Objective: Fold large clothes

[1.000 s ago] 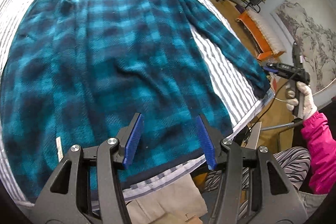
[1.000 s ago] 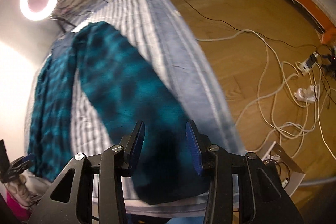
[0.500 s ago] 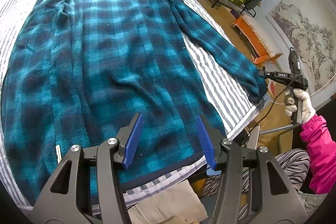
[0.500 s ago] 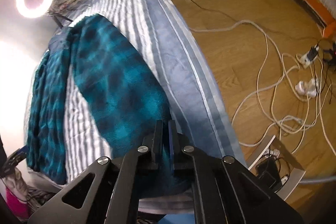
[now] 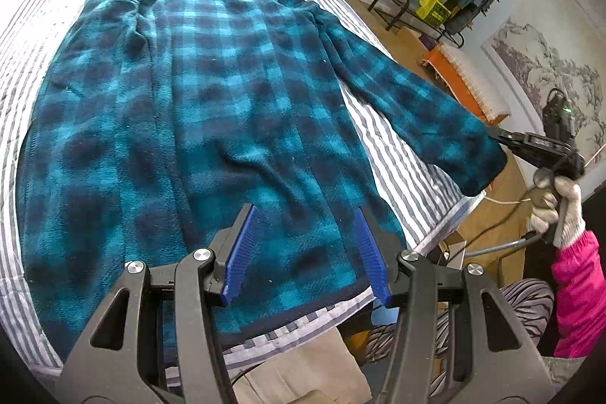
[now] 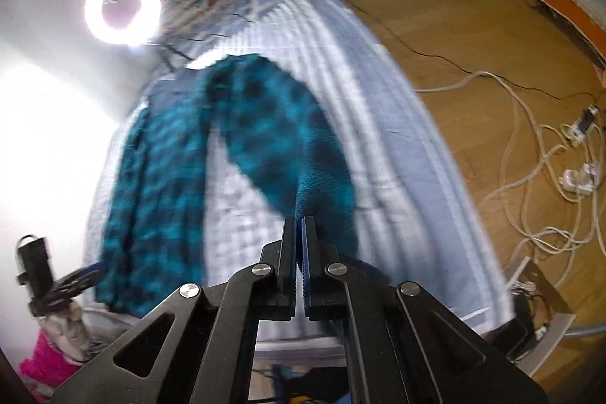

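The plaid shirt [image 5: 197, 139] lies spread flat on the striped bed [image 5: 397, 154], collar at the far end and hem along the near edge, filling most of the width. Only a narrow strip of bedcover shows on the right, where one sleeve [image 5: 416, 112] runs out to the mattress edge. The right claw [image 6: 298, 237] is clamped shut on that sleeve's cuff, lifting it just off the bedcover; in the left wrist view the same claw [image 5: 503, 139] meets the cuff at the bed's edge, held by a gloved hand [image 5: 556, 207]. The left claw [image 5: 306, 252] hovers wide open above the hem, gripping nothing. Beyond the right side the wooden floor [image 6: 473, 36] is open but strewn with white cables [image 6: 530, 177] and a power strip [image 6: 583, 124]. A clothes rack [image 5: 447, 2] stands against the far wall and a ring light [image 6: 121, 6] glows at the bed's head. The right wrist view is motion-blurred, so the shirt's pattern and far collar are smeared there.
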Available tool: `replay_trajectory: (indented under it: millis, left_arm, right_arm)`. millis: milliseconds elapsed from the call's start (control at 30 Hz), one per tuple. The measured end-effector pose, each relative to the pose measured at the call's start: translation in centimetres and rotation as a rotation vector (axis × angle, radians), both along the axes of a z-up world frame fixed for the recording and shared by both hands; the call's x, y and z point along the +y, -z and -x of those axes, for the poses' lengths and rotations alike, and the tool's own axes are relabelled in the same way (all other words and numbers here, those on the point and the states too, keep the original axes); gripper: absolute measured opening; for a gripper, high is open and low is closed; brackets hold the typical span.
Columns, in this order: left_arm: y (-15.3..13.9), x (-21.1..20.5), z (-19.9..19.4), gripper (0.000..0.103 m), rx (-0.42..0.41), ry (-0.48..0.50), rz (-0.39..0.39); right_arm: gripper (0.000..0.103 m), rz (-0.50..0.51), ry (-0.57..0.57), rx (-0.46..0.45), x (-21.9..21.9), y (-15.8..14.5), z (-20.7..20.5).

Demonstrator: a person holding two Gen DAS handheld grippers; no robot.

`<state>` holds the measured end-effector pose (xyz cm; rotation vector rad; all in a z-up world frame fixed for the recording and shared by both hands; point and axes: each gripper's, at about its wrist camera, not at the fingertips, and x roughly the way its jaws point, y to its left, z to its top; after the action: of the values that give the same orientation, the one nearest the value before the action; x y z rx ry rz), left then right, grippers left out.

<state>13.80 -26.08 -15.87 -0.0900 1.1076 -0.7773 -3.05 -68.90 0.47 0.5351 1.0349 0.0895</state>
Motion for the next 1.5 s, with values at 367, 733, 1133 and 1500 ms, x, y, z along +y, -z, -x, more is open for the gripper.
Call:
replay_trajectory:
  millis: [367,733,1133,1500]
  left_arm:
    - [-0.4,2.6,-0.9,0.054,0.046,-0.080,0.074]
    - [3.4,3.0,-1.8,0.054,0.239,-0.123,0.133]
    - [5.6,0.1,-2.8,0.069,0.370,-0.116,0.144]
    - [8.2,-1.1,-3.1,0.038,0.378,-0.097,0.077]
  right_arm:
    - [0.001,-0.121,-0.321,-0.058,16.0,-1.4,-2.2]
    - [0.005,-0.101,-0.587,0.162,25.1,5.5,-5.2]
    - [0.043,-0.111,-0.402,0.078,15.7,2.4,-9.0]
    - [0.043,-0.065,-0.244,0.083,10.1,4.4,-19.0]
